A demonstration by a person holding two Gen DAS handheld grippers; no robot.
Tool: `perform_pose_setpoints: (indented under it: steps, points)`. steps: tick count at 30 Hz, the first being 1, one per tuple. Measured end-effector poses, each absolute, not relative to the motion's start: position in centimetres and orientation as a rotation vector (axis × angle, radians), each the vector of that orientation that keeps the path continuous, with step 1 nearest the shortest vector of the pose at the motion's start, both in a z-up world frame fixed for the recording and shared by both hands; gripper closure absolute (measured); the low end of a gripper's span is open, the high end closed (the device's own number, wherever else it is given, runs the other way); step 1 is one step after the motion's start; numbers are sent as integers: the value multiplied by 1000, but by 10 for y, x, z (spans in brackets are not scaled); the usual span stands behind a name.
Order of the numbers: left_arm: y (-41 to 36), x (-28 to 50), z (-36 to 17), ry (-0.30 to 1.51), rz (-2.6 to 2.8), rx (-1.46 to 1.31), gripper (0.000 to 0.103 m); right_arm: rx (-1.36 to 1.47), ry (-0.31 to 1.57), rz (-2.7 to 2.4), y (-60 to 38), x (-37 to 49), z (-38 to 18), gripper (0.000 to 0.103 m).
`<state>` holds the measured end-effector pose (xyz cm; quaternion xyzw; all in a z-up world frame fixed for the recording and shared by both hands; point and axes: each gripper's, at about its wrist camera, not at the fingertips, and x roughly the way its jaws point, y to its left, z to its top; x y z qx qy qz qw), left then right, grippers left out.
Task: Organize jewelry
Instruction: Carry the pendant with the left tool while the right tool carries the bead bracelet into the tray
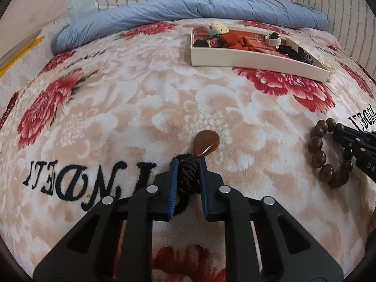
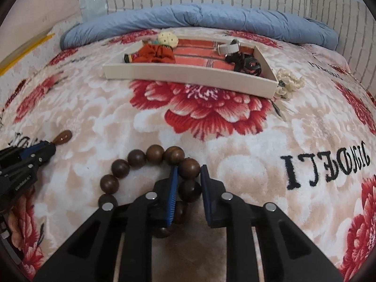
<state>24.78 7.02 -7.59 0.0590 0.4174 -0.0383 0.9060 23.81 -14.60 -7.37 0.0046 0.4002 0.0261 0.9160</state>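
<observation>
Left gripper (image 1: 188, 164): jaws closed on braided cord (image 1: 188, 176) of pendant (image 1: 206, 144), which lies on blanket (image 1: 117, 117). Right gripper (image 2: 189, 172): jaws tight around bracelet (image 2: 155, 153) beads, probably gripping. Farther: tray (image 2: 188, 76) holding scrunchie (image 2: 157, 52), watch (image 2: 229, 47); white beads (image 2: 289, 84) just outside its right corner

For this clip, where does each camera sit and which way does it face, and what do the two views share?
Left wrist: on the left tool, facing across the floral blanket to the white tray; its fingers clamp a braided cord with a brown pendant.
Right wrist: on the right tool, facing likewise; its fingers clamp a wooden bead bracelet.
Shared: tray, blanket, blue duvet, both jewelry pieces, each other's tool.
</observation>
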Motion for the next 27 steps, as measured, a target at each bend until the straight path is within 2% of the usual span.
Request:
perform_pose_setpoints:
  steps: [15, 27]
  points:
    - [37, 275, -14, 709, -91, 104, 88, -47, 613, 101, -152, 257, -4, 83]
    - [-14, 344, 38, 564, -128, 103, 88, 18, 514, 59, -201, 319, 32, 83]
